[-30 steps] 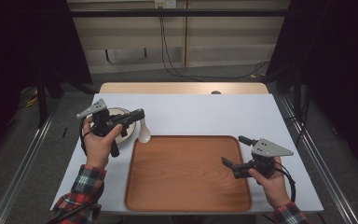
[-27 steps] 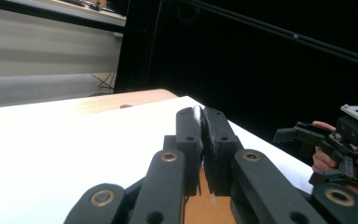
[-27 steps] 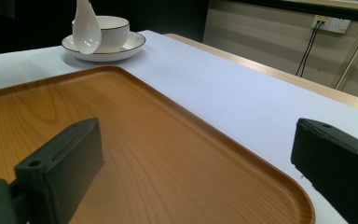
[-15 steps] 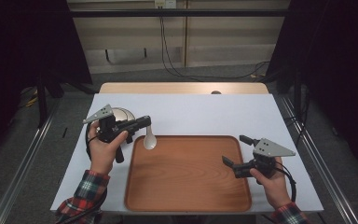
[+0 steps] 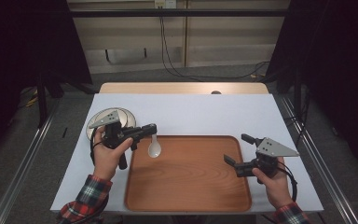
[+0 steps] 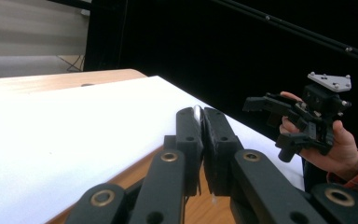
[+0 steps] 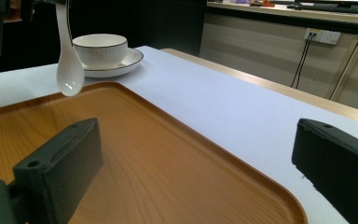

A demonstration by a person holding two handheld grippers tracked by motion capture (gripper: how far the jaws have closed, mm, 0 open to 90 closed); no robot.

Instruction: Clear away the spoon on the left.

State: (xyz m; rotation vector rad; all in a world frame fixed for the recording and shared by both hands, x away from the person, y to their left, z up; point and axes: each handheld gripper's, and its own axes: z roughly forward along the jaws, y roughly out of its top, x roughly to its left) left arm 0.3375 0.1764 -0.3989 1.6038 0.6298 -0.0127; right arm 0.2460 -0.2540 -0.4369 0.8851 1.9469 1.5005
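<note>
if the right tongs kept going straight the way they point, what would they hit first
Probably nothing soon: the open right tongs point left, low across the bare wooden tray. Farther along hangs the white spoon held by the left tongs, though depth is unclear.

White bowl (image 7: 99, 47) on a saucer (image 7: 121, 65), wall socket (image 7: 324, 36) with black cables (image 5: 165, 56), metal floor rail (image 5: 21, 172)

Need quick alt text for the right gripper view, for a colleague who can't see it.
A white spoon hangs bowl-down over the corner of a wooden tray. Behind it a white bowl sits on a saucer; the right gripper frames the foreground, open.
</note>
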